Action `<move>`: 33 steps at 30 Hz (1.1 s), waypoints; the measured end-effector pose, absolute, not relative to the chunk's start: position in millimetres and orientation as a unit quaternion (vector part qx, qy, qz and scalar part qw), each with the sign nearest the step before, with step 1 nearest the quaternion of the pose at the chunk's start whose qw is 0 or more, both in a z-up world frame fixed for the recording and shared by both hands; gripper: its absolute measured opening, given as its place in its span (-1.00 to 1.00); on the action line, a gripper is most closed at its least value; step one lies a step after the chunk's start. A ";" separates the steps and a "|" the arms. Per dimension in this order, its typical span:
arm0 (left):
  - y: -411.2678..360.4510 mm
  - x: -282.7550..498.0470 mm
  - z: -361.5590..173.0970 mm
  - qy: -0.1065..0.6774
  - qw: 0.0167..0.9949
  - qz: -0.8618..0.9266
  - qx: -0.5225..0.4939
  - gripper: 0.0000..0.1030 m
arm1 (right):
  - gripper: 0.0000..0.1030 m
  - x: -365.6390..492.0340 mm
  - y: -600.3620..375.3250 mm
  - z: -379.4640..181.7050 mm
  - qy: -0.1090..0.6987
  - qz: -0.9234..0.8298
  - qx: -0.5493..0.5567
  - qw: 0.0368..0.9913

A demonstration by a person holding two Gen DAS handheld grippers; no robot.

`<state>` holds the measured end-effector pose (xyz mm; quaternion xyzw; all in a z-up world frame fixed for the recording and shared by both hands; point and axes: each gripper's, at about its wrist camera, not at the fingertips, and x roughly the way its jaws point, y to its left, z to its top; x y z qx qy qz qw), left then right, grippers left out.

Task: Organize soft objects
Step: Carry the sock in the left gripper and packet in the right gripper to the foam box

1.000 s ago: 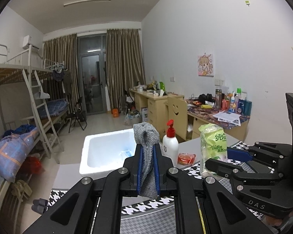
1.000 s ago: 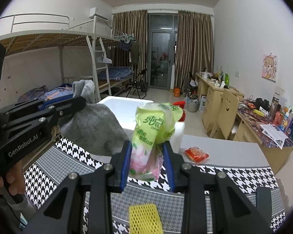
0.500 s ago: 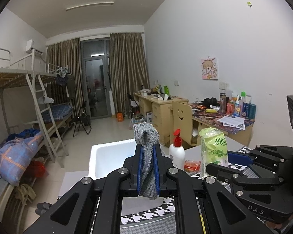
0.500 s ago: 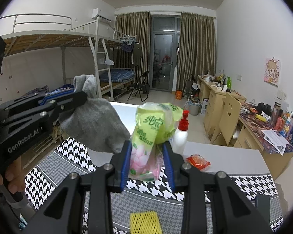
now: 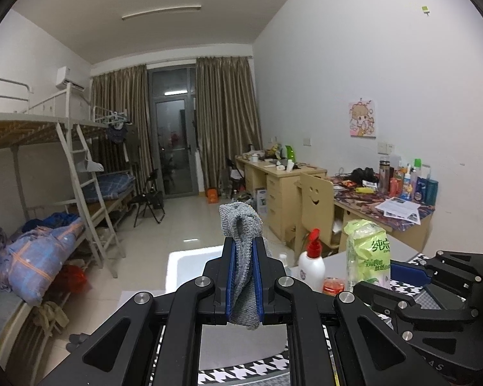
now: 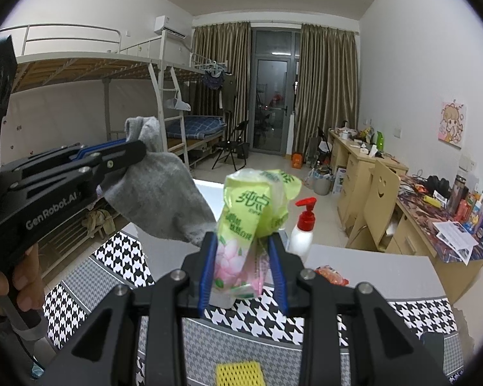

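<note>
Looking along my left gripper (image 5: 243, 276), I see its jaws nearly closed, pinching a grey sock (image 5: 241, 257) upright between the blue pads. The sock's top pokes above the pads and its tail hangs below them. Beyond it lies a white bin (image 5: 193, 267), open at the top, at the far edge of the worktop (image 5: 399, 251). To the right stand a pump bottle (image 5: 311, 265) and a green tissue pack (image 5: 367, 257), the pack held in my right gripper (image 5: 402, 276).

Looking along my right gripper (image 6: 244, 267), I see its jaws partly open and pressed on the tissue pack (image 6: 251, 225), held upright above a houndstooth mat (image 6: 273, 337). The left gripper (image 6: 125, 157) enters from the left, a hand (image 6: 19, 283) on its handle, and the sock (image 6: 164, 202) hangs from it, clear of the worktop. The bin (image 6: 209, 189) shows behind both. An orange packet (image 6: 331, 278) lies by the bottle (image 6: 302, 231), and a yellow mesh thing (image 6: 240, 373) lies close below.

As I judge it, both things are headed for the bin. The hanging sock could catch the rim or brush the pack, since they hang close together. The soft pack could slip if its wrapper yields, and it could knock the bottle over.
</note>
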<state>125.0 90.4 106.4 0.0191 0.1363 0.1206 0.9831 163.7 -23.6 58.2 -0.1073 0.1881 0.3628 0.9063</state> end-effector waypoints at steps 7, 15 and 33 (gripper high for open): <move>96.6 130.7 110.8 0.133 0.980 0.146 0.022 -0.78 | -0.29 171.2 -16.0 61.0 0.192 0.370 -0.105 0.903; 105.6 139.3 110.2 0.134 0.976 0.168 0.021 -0.78 | -0.29 179.7 -6.7 64.7 0.195 0.370 -0.105 0.902; 128.0 167.5 104.0 0.158 0.969 0.191 0.016 -0.78 | -0.29 194.1 13.1 65.7 0.206 0.369 -0.109 0.900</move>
